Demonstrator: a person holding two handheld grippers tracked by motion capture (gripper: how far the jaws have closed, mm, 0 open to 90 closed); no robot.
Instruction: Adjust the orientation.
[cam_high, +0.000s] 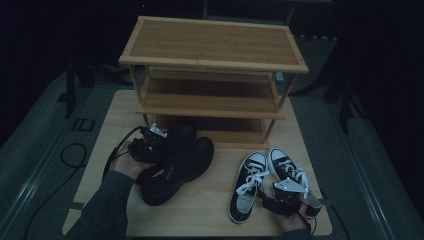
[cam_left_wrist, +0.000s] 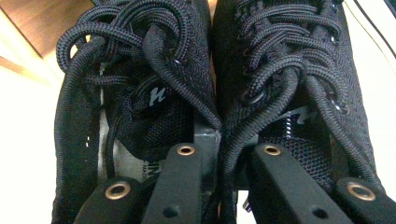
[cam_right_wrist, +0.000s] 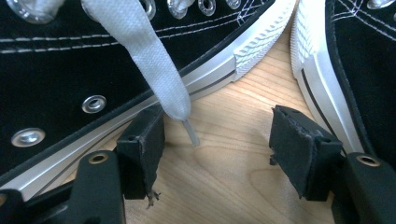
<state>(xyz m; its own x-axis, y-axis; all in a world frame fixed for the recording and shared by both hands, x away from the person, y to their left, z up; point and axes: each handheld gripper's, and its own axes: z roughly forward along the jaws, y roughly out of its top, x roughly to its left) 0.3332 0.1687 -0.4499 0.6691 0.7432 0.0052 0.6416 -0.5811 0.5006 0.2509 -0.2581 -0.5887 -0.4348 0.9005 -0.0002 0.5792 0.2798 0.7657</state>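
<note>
Two black mesh shoes (cam_high: 175, 167) lie side by side at the left of the wooden surface (cam_high: 210, 200), toes toward the person and heels near the foot of the rack. The left tongs (cam_high: 150, 142), held in the person's left hand (cam_high: 127, 160), sit at their heel ends. In the left gripper view the two jaws stand close together, pinching the inner collars of both shoes (cam_left_wrist: 205, 93) between them, so the pair is held as one. Each tongue carries a small pale logo like a slanted letter; a white label inside the left shoe shows a few dark letters, too cut off to read. Thick black laces (cam_left_wrist: 154, 42) loop over both.

Behind, one wooden rack (cam_high: 212, 65) with three shelves stands at the far edge of the surface.

At the right lie two black canvas sneakers (cam_high: 265, 180) with white toe caps, white rubber soles and white laces (cam_high: 252, 180), also side by side. No brand mark can be read on them. The right tongs (cam_high: 285, 195) rest at their near ends, in the person's right hand (cam_high: 292, 220). In the right gripper view the jaws are spread wide over bare wood, one sneaker at each side, and a flat white lace tip (cam_right_wrist: 184, 119) hangs just beside one jaw pad (cam_right_wrist: 144, 144).
</note>
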